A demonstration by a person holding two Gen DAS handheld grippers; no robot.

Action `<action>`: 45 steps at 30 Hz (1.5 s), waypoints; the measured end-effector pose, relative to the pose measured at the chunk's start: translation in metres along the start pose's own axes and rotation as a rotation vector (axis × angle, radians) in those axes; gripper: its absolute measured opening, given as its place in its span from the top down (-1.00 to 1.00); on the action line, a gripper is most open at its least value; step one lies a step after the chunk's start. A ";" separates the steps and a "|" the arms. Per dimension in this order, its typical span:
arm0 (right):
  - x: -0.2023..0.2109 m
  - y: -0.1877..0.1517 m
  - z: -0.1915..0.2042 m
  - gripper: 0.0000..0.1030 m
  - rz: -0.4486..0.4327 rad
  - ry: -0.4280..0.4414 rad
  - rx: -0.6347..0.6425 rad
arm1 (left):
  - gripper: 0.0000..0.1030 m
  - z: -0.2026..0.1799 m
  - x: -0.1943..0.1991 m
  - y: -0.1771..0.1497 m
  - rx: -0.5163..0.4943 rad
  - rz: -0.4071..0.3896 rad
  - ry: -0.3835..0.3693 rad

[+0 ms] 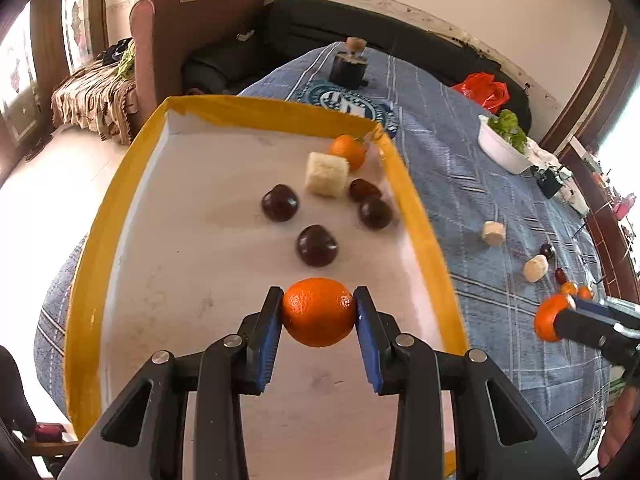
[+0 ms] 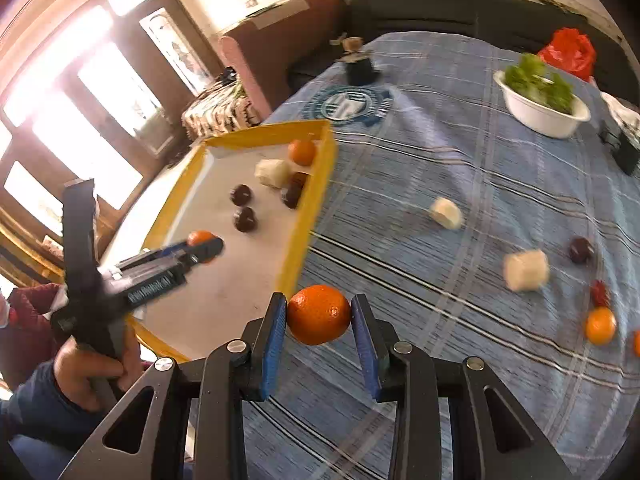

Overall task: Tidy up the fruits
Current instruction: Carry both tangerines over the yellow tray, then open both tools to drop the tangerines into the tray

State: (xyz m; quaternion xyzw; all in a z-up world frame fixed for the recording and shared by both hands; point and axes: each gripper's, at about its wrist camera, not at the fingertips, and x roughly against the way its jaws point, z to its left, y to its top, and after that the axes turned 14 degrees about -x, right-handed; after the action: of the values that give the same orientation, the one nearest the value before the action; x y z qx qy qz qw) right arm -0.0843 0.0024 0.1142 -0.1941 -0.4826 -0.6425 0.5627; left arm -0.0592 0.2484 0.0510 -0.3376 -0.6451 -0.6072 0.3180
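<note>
- The left gripper point(image 1: 319, 306) is closed to the width of an orange point(image 1: 319, 312), its blue pads point(image 1: 269, 344) pressing both sides of the fruit. It hangs over the near end of the yellow-rimmed tray point(image 1: 416, 216), above the white floor.
- The right gripper point(image 2: 319, 314) likewise clamps a second orange point(image 2: 319, 314) between its blue pads point(image 2: 272, 352). This one is over the blue checked tablecloth point(image 2: 440, 184), just right of the tray's near right corner.
- Both held oranges are round, bright and glossy with dimpled peel, and they fill the gap between the jaws.
- A hand point(image 2: 92, 372) in a dark sleeve grips the handle of the left gripper at the lower left of the right wrist view.
- In the tray: four dark round fruits point(image 1: 280, 203), one pale cut chunk point(image 1: 326, 174) and one orange point(image 1: 349, 151) at the far right corner, the chunk just in front of it.
- On the cloth, right of the tray: two pale chunks point(image 2: 526, 270), one dark round fruit point(image 2: 581, 250), one small red fruit point(image 2: 600, 293) and a small orange point(image 2: 600, 326), with another orange shape cut by the right edge.
- Far right stands one white bowl point(image 2: 540, 116) of leafy greens, with a red plastic bag point(image 2: 570, 52) behind it.
</note>
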 end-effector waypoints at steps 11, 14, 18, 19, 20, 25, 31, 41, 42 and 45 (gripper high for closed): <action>-0.071 0.030 0.054 0.27 0.081 -0.002 0.062 | 0.33 0.018 -0.012 0.004 -0.038 0.046 0.003; -0.087 0.039 0.059 0.27 0.093 -0.023 0.062 | 0.33 0.020 -0.017 0.008 -0.051 0.062 0.003; -0.104 0.047 0.063 0.27 0.100 -0.052 0.060 | 0.33 0.025 -0.023 0.011 -0.053 0.076 -0.001; -0.107 0.049 0.063 0.27 0.101 -0.058 0.061 | 0.33 0.026 -0.025 0.011 -0.051 0.081 -0.006; -0.111 0.050 0.063 0.27 0.102 -0.067 0.060 | 0.33 0.027 -0.026 0.012 -0.049 0.084 -0.010; -0.122 0.056 0.059 0.27 0.102 -0.090 0.034 | 0.33 0.027 -0.030 0.012 -0.056 0.098 -0.024; -0.134 0.058 0.059 0.26 0.112 -0.106 0.033 | 0.33 0.028 -0.031 0.013 -0.059 0.097 -0.032; -0.141 0.057 0.062 0.18 0.127 -0.121 0.059 | 0.32 0.028 -0.030 0.012 -0.062 0.097 -0.026; -0.140 0.057 0.063 0.14 0.126 -0.120 0.061 | 0.32 0.027 -0.030 0.012 -0.065 0.097 -0.023; -0.135 0.057 0.065 -0.03 0.118 -0.109 0.072 | 0.27 0.025 -0.028 0.013 -0.074 0.096 -0.007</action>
State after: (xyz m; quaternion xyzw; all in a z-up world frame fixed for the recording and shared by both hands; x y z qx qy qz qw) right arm -0.0128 0.1352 0.0599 -0.2368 -0.5230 -0.5789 0.5791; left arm -0.0328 0.2726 0.0335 -0.3816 -0.6065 -0.6136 0.3318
